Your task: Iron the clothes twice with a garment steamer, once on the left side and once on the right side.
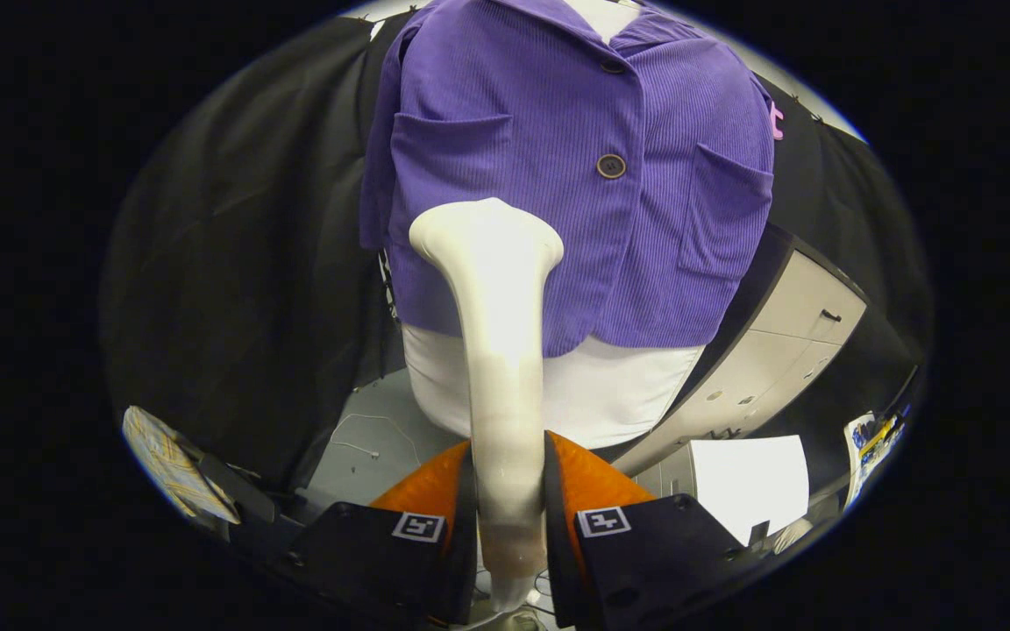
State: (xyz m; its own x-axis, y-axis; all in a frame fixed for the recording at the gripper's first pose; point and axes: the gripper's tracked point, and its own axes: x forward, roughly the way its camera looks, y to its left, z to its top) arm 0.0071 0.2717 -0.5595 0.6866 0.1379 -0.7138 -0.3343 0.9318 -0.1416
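The gripper (509, 491) is clenching the garment steamer (498, 350) by its smooth white handle, both fingers (435, 491) pressing on it; each finger is carrying a square black-and-white marker, no readable words on it; the steamer is rising toward twelve o'clock, flaring into a rounded head lying against the purple jacket (575, 175); the ribbed jacket, with two patch pockets and a dark round button (611, 166), is hanging on a white mannequin (610, 394); at four o'clock a pale cabinet (777, 350) is standing beyond.
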